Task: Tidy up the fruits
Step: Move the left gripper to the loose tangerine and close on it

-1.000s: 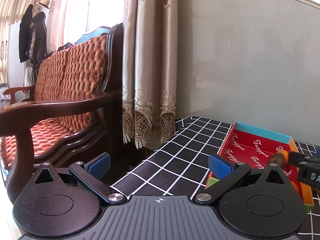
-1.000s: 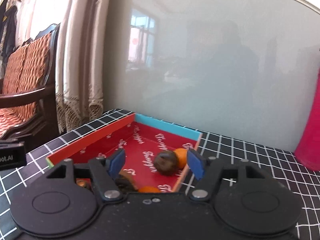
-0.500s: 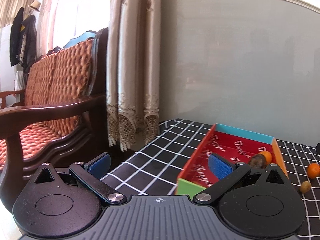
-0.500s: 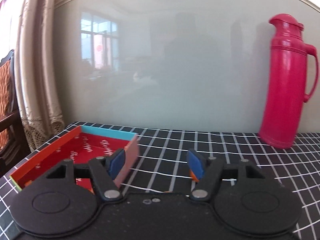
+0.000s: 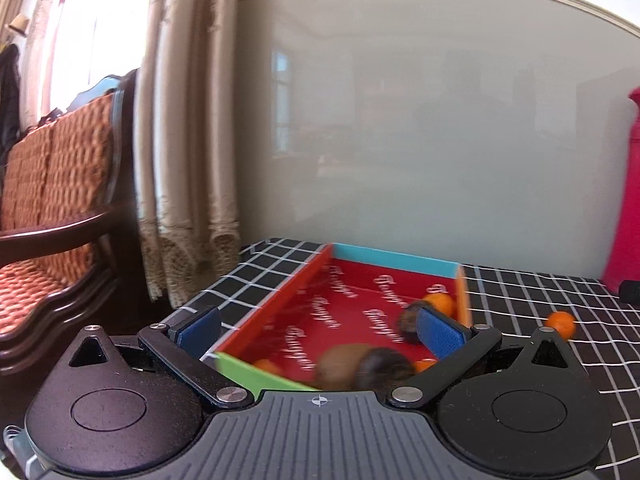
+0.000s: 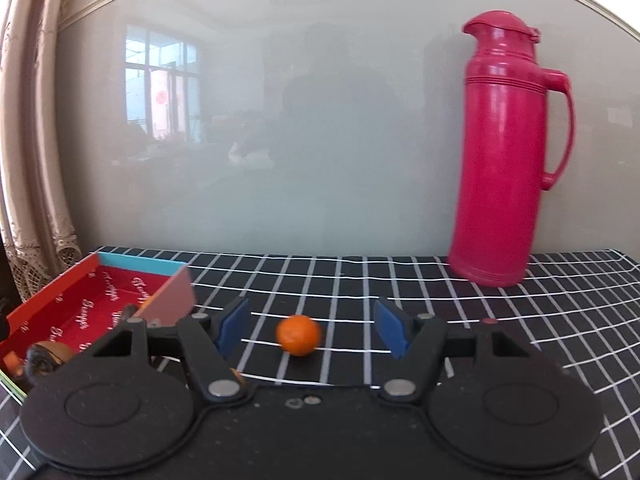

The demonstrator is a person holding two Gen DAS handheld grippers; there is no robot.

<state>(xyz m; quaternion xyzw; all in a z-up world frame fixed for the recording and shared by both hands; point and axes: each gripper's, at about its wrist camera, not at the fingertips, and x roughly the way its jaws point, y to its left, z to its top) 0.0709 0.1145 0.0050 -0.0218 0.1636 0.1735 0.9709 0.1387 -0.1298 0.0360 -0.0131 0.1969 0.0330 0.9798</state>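
At the left, the left gripper (image 5: 318, 330) is standing with jaws wide apart above the near end of the red box (image 5: 280, 312), which is holding brown and orange fruits. To its right, the right gripper (image 6: 312, 330) is staying spread and gripping nothing, with a small orange (image 6: 298, 335) lying on the checked tablecloth (image 6: 400, 280) beyond its fingers, and a pink thermos (image 6: 504, 152) is standing far right.

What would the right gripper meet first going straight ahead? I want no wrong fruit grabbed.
Probably the small orange fruit on the tablecloth, centred ahead of the open right gripper; depth is unclear.
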